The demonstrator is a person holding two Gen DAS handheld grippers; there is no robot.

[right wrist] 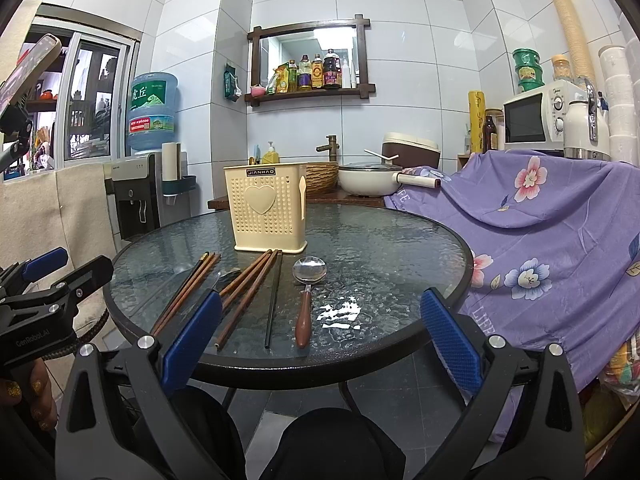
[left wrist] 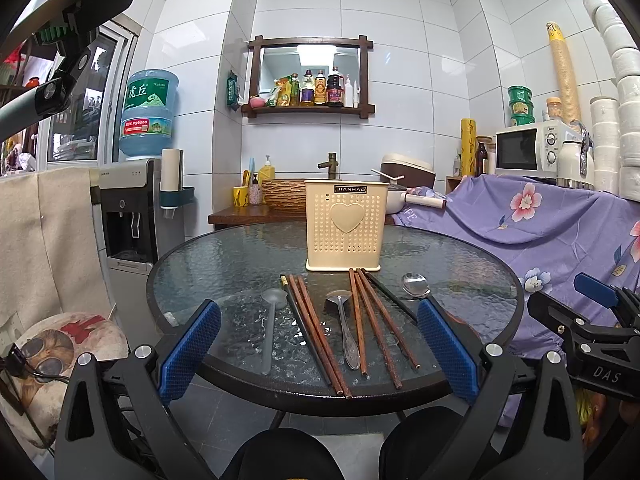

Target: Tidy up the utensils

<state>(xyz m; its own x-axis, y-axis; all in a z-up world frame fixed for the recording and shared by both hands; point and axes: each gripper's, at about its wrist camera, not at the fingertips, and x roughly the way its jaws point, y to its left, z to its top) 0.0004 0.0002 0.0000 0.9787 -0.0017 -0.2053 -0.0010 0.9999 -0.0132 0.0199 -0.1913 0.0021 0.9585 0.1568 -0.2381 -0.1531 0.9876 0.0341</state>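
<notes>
Both my left tongs (left wrist: 318,354) and right tongs (right wrist: 320,338) gape wide, holding nothing, at the near edge of the glass desk (left wrist: 208,256). Chopsticks (left wrist: 376,320) and spoons (right wrist: 306,296) lie before the cream utensil holder (left wrist: 344,224): light, stiff, likely slippery on glass, so I'd pinch mid-handle.

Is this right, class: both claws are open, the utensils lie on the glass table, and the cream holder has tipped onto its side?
Not quite. The right wrist view shows the cream holder standing upright on the glass table. Both claws, left and right, are open, and the utensils lie flat.
</notes>
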